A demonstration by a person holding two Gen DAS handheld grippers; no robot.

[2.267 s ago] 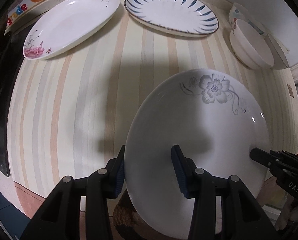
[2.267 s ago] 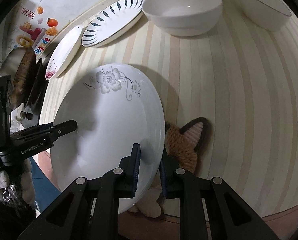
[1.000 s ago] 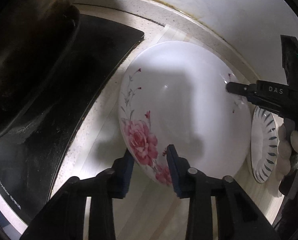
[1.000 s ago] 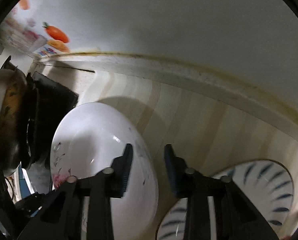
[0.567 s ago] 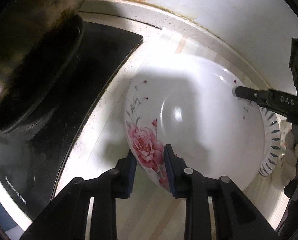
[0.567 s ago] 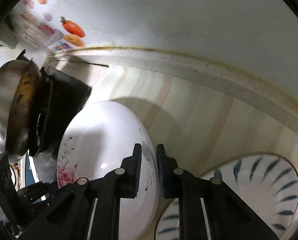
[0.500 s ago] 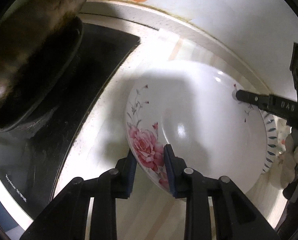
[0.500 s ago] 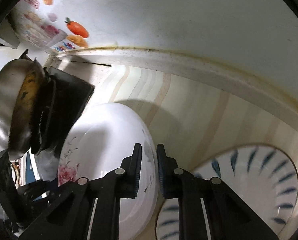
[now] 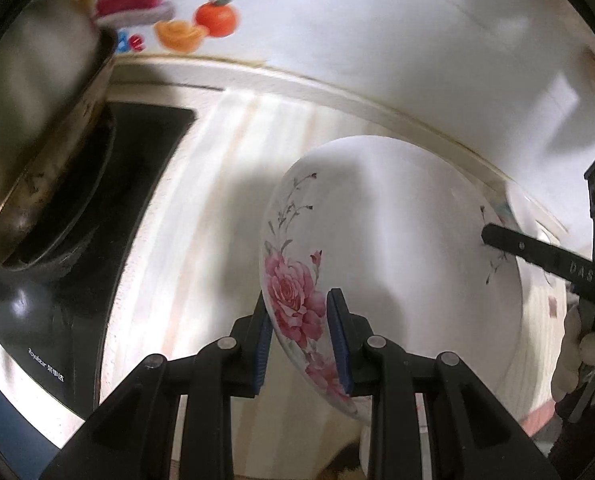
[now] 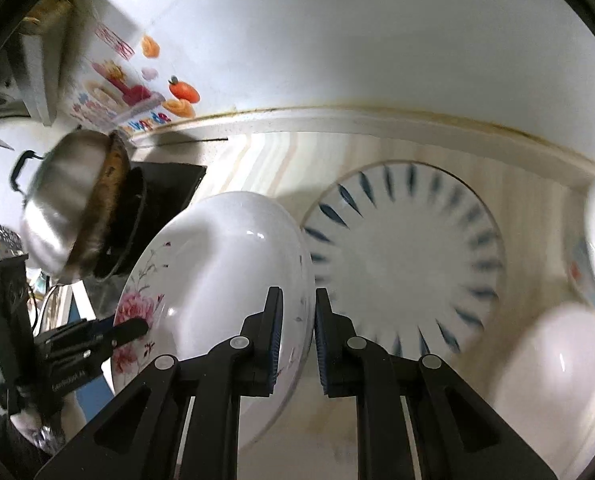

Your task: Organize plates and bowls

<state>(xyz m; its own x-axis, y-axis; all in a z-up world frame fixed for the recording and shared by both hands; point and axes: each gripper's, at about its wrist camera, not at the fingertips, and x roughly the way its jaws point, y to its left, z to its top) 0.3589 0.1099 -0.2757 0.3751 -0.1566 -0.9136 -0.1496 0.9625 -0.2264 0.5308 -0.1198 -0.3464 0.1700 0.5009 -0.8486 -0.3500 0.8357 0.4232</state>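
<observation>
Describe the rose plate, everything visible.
The rose plate is an oval, glossy white dish, ceramic by the look, with a pink rose cluster at one end and thin sprigs along both ends. It is tilted, lifted off the striped counter. The left gripper clamps the rose end of the rim, and the right gripper clamps the opposite rim, its fingers having just closed on it. The blue-leaf plate lies flat beside it, its near edge hidden behind the rim.

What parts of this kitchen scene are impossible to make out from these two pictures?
- Right wrist view: the bowls at the right edge are blurred and cut off.
- Left wrist view: the rose plate hides the counter behind it.
- Left wrist view: the pot is blurred and cut off at the left edge, contents unseen.
</observation>
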